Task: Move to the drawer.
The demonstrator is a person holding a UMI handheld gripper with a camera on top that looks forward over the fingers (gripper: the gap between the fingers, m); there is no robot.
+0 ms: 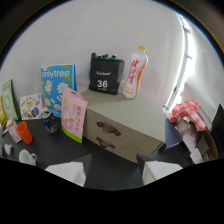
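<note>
A beige two-drawer unit (122, 131) stands on a dark table, a short way ahead of my fingers. Each drawer front carries a dark curved handle: the upper handle (109, 127) and the lower handle (105, 144). On top of the unit stand a black marker box (105, 74) marked 36 and a clear bottle (135, 73) with a red and white label. My gripper (117, 171) is open, its two white fingertips (69, 171) apart with nothing between them, pointing at the lower drawer.
A pink packet (74, 116) leans on the unit's left side. Left of it are a blue-green "onlytree" box (56, 82), a dark can (50, 121), an orange cup (24, 132), small cartons and a white cup (27, 157). Crumpled red and white cloth (187, 114) lies to the right.
</note>
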